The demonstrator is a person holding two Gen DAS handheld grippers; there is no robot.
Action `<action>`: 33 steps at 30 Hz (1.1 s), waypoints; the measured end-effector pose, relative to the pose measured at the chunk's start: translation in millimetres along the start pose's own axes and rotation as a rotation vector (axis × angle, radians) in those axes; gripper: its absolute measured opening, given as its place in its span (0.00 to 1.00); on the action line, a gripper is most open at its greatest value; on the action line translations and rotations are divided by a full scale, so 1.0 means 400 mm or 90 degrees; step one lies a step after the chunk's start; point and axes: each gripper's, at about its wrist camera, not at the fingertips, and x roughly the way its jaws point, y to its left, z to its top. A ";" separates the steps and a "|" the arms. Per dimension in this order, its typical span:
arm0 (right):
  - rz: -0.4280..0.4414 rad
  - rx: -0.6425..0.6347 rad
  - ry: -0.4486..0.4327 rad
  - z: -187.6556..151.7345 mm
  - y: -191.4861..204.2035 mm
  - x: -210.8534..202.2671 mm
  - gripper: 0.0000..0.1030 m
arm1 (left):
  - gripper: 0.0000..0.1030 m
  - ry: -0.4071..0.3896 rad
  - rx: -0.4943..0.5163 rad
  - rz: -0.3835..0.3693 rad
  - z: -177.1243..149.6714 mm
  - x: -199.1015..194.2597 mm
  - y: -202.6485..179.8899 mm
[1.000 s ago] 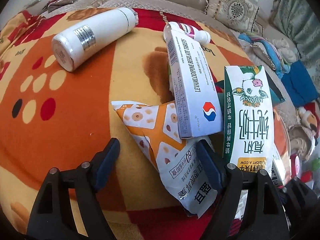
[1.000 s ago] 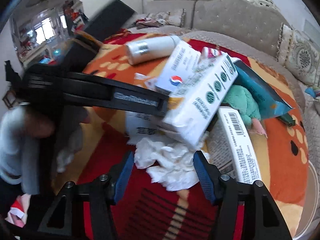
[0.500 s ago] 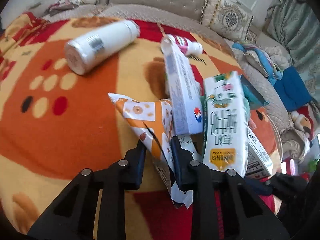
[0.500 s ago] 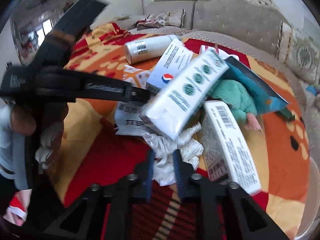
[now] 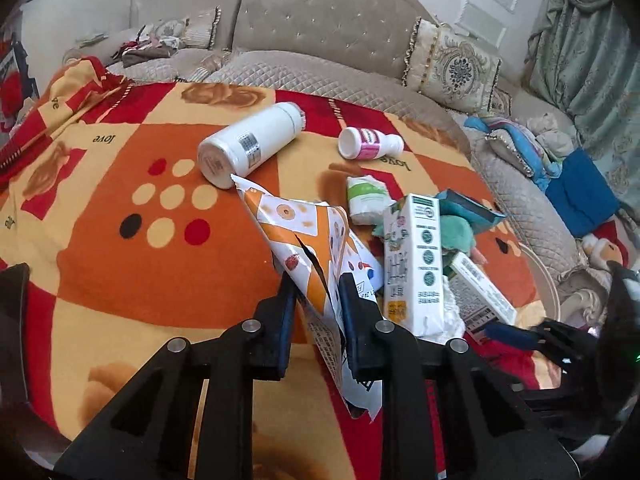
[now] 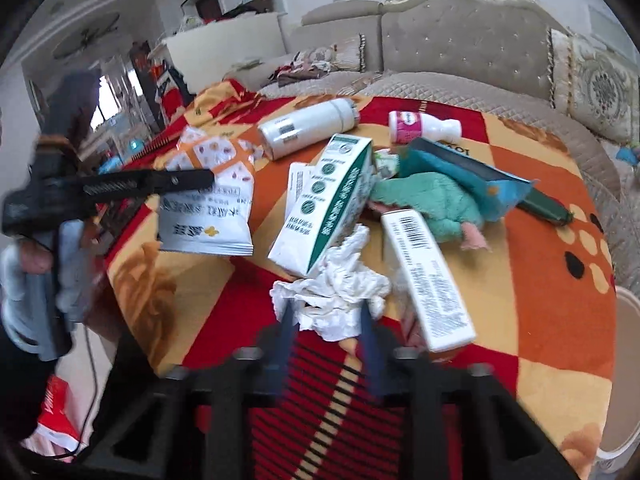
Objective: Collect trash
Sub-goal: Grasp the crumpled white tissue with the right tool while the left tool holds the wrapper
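My left gripper (image 5: pixel 318 284) is shut on an orange-and-white snack wrapper (image 5: pixel 308 236) and holds it lifted off the blanket; the wrapper also shows in the right wrist view (image 6: pixel 208 200), hanging from the left gripper. My right gripper (image 6: pixel 326 310) is shut on a crumpled white tissue (image 6: pixel 336 292), raised slightly beside a milk carton (image 6: pixel 328 204). The carton also shows in the left wrist view (image 5: pixel 414 264).
On the orange-red blanket (image 5: pixel 120 260) lie a white thermos bottle (image 5: pixel 248 144), a small pink-labelled bottle (image 5: pixel 368 142), a tissue pack (image 5: pixel 366 198), a long medicine box (image 6: pixel 426 276), a green plush toy (image 6: pixel 436 204) and a teal bag (image 6: pixel 472 172). A sofa (image 5: pixel 320 32) stands behind.
Both grippers have lifted and pulled back with their loads. The left one has raised the wrapper off the pile; the blue-logo medicine box has slid down behind it. The tissue has come away from under the carton.
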 end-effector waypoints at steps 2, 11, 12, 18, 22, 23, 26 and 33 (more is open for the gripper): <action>-0.019 -0.008 0.014 0.008 0.015 0.032 0.45 | 0.18 -0.004 0.001 -0.004 -0.003 -0.006 -0.004; -0.088 -0.057 0.022 0.024 0.033 0.115 0.35 | 0.18 -0.016 0.007 -0.014 -0.005 -0.030 -0.021; -0.082 -0.063 0.022 0.018 0.033 0.108 0.22 | 0.18 -0.018 0.007 -0.014 -0.004 -0.034 -0.022; -0.020 -0.022 0.004 -0.013 -0.012 0.015 0.14 | 0.18 -0.034 0.014 -0.027 0.005 -0.058 -0.047; -0.005 0.007 -0.026 -0.023 -0.040 -0.060 0.14 | 0.18 -0.041 0.027 -0.038 0.013 -0.066 -0.083; -0.005 0.009 -0.028 -0.024 -0.043 -0.069 0.14 | 0.18 -0.042 0.031 -0.038 0.016 -0.067 -0.093; 0.000 0.008 -0.024 -0.018 -0.042 -0.071 0.14 | 0.18 -0.047 0.035 -0.045 0.022 -0.072 -0.111; 0.006 0.056 0.027 -0.026 0.001 0.047 0.46 | 0.18 -0.055 0.030 -0.037 0.016 -0.092 -0.092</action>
